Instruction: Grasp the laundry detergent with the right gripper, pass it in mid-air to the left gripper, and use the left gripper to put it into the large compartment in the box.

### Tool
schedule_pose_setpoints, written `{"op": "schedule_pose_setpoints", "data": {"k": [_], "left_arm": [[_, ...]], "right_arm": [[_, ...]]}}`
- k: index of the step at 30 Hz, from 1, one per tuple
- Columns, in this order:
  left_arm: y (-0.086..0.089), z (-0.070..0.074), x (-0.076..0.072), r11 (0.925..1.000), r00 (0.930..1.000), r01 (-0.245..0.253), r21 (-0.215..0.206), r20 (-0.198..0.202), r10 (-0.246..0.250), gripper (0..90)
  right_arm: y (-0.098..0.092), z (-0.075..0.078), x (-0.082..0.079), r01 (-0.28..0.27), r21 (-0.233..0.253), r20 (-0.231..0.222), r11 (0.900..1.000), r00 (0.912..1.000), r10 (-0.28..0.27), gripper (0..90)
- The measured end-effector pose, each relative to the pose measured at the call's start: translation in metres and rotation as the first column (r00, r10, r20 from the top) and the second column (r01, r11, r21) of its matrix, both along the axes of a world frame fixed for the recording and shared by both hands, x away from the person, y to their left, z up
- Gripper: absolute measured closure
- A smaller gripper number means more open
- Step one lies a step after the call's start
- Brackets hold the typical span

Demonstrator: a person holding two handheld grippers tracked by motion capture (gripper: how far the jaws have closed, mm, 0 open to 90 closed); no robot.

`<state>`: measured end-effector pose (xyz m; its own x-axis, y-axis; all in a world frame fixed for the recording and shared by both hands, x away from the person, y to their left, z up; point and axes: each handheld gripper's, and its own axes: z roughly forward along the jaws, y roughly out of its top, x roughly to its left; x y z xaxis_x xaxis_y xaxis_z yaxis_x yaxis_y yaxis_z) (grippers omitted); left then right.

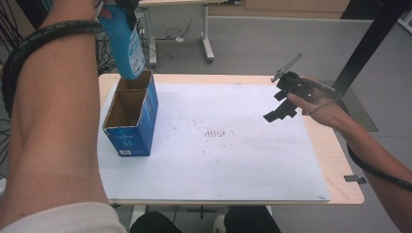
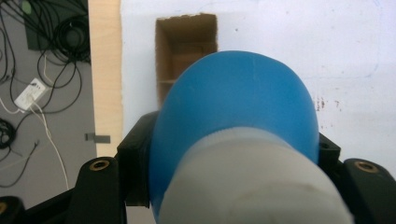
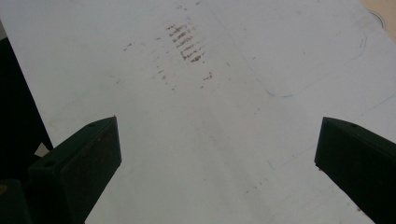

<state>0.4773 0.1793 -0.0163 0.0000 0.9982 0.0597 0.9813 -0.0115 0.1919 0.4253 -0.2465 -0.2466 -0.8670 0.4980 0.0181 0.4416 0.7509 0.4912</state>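
High view
- Landmark: blue carton [image 1: 131, 116], open-topped, near the left edge of the white board [image 1: 218, 160].
- Carton interior: brown, split by a cross wall into a far cell and a near cell.
- Blue bottle [image 1: 124, 43]: hung base-down just above the carton's far cell, long axis near upright, leaning slightly, base at the far rim.
- Left gripper [image 1: 116, 6]: at the frame's top, on the bottle's upper end; clamping not readable from here.
- Right gripper [image 1: 283, 99]: well to the right of the carton, over the board's right part, nothing between the jaws.
- Nearer hand: the left, directly over the carton.

Left gripper view
- Left gripper [image 2: 233, 154]: black jaws clamped on either side of the blue bottle [image 2: 233, 107], white cap end toward the lens.
- Blue carton [image 2: 187, 51]: straight beyond the bottle's base, mouth and cross wall visible, mostly offset toward the picture's left.
- Added here: line-up of base against opening, hidden from above by the forearm.
- Judged: a slight shift toward the opening, then straight down.

Right gripper view
- Right gripper [image 3: 217, 154]: jaws spread wide, empty.
- White board [image 3: 210, 116]: bare, with reddish smudges [image 3: 184, 44].
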Motion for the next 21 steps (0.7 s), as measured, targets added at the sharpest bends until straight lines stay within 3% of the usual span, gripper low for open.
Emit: {"op": "schedule_pose_setpoints", "data": {"k": [4,21], "left_arm": [[0.006,-0.006,0.000,0.9997,0.9997,-0.023,0.013,-0.007,0.023,36.6],[0.023,-0.022,-0.004,0.9969,0.9967,-0.078,-0.008,-0.024,0.078,36.6]], "right_arm": [[-0.001,0.001,0.000,0.003,0.006,0.003,1.000,1.0000,-0.003,0.3],[0.005,-0.002,0.001,-0.013,-0.003,-0.012,1.000,0.9998,0.013,0.3]]}}
